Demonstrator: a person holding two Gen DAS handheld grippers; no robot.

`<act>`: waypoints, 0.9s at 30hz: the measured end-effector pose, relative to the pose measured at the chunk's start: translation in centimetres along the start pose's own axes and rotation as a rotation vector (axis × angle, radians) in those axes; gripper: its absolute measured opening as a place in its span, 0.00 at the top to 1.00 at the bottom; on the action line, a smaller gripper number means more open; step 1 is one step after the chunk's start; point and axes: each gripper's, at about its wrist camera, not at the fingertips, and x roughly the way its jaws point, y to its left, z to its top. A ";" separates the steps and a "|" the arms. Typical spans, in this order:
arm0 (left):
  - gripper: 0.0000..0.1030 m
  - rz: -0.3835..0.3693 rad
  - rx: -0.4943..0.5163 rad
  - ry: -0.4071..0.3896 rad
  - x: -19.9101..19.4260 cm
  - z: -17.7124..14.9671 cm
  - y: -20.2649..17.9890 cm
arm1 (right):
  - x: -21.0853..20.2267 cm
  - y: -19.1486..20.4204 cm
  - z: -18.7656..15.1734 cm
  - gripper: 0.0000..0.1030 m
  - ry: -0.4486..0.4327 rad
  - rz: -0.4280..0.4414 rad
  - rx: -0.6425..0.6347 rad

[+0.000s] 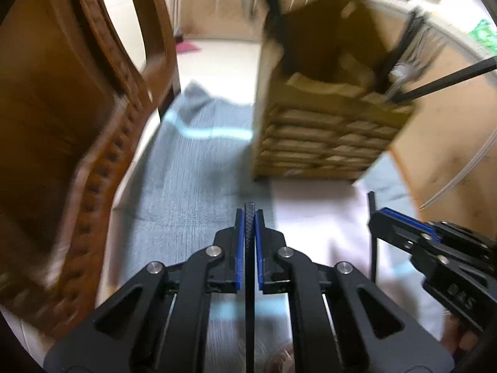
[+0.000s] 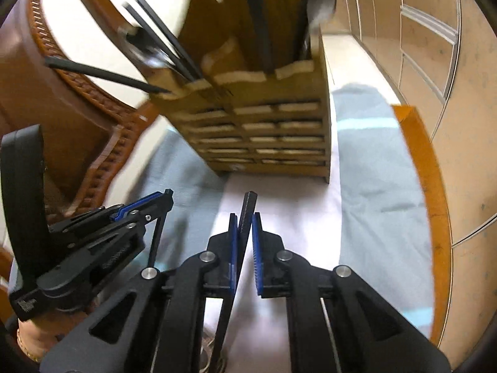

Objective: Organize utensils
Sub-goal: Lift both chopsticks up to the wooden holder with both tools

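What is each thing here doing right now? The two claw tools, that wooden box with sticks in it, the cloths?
Left gripper: jaws shut on a black utensil handle.
Right gripper: jaws closed around a second black handle.
Wooden holder: upright, several black-handled utensils already standing in its slots.
Blue-grey cloth: spread out, wrinkled, under the holder.
White cloth: lying flat under the grippers.

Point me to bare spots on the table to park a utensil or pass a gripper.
Free: the white cloth between the wooden holder and both grippers, and the blue-grey cloth right of the holder. Crowded: the holder's top slots, full of black-handled utensils, and the left side by the chair.
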 end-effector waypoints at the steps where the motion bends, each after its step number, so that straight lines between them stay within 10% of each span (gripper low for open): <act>1: 0.94 -0.012 0.003 -0.023 -1.5 -0.2 0.0 | -1.6 0.2 -0.1 0.91 -0.024 0.014 -0.002; 12: 0.94 -0.051 0.087 -0.257 -16.2 -1.0 -3.9 | -13.5 4.3 -2.2 0.93 -0.245 0.064 -0.035; 27: 0.94 -0.046 0.034 -0.336 -18.8 -0.5 -3.1 | -18.1 6.8 -1.7 0.95 -0.293 -0.019 -0.103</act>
